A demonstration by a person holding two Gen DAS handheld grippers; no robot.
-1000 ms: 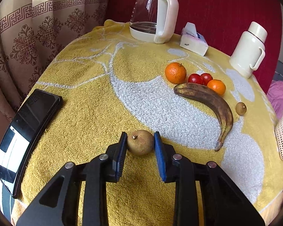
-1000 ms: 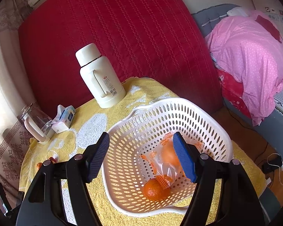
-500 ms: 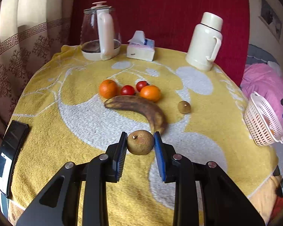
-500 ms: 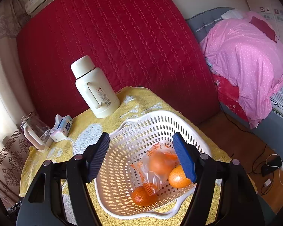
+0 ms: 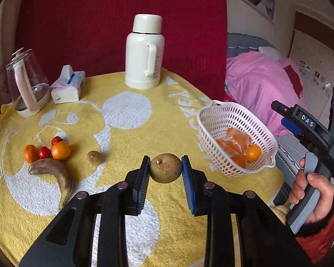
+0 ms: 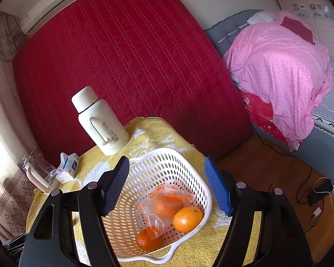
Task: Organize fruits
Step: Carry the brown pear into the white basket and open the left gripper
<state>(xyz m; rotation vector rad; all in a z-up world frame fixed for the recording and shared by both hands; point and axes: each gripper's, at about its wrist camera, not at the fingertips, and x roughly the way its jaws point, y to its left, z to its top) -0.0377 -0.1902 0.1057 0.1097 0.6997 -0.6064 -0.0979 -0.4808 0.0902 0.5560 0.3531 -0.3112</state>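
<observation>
Fingers of your left gripper (image 5: 165, 170) are clenched on a brown round fruit (image 5: 165, 167), held above the worktop (image 5: 127, 111). Your right gripper (image 6: 167, 184) hangs released, fingers spread wide, empty, over the white basket (image 6: 160, 162) of oranges (image 6: 187, 219) at the worktop's right edge.
</observation>
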